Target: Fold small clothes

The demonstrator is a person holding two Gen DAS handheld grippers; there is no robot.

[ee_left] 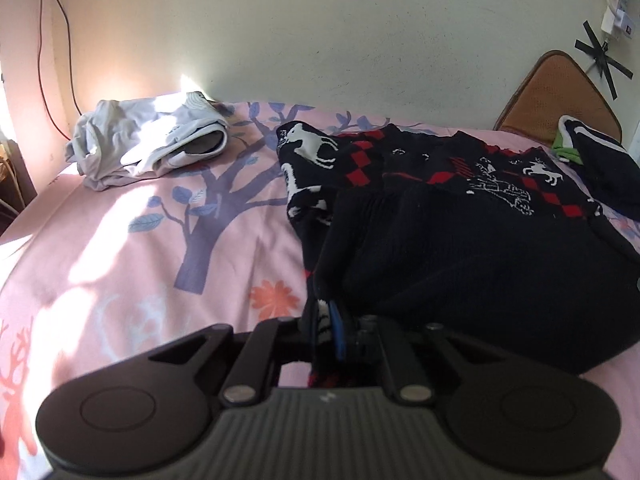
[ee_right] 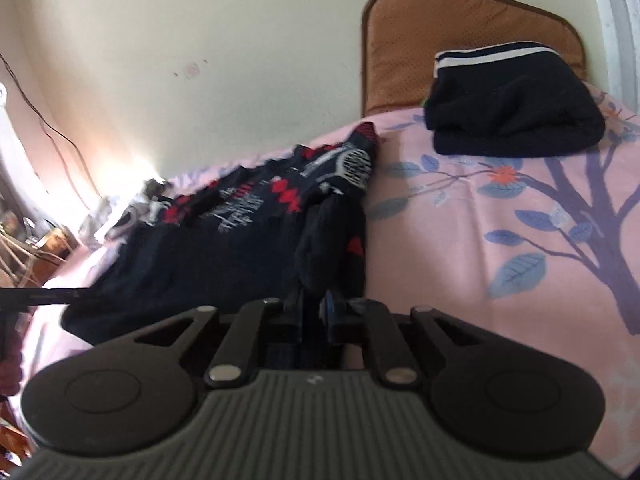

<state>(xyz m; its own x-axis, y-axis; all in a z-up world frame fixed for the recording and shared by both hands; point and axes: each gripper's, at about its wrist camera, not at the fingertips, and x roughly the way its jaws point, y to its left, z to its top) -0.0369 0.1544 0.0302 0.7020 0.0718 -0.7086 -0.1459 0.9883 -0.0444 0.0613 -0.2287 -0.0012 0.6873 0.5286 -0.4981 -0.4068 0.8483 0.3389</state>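
A small black knit sweater (ee_left: 460, 240) with red diamonds and white horse figures lies on the pink bed sheet (ee_left: 132, 240). My left gripper (ee_left: 330, 328) is shut on the sweater's near left edge, and the cloth bunches up between its pads. In the right wrist view the same sweater (ee_right: 224, 240) stretches off to the left. My right gripper (ee_right: 314, 312) is shut on a gathered fold at its right edge. The far end of the sweater lies near the wall.
A crumpled grey-white garment (ee_left: 148, 140) lies at the bed's far left. A folded dark garment with white stripes (ee_right: 512, 108) sits at the far right by a brown cushion (ee_right: 460, 40). The wall (ee_left: 320, 40) runs behind the bed. Cables hang at the left.
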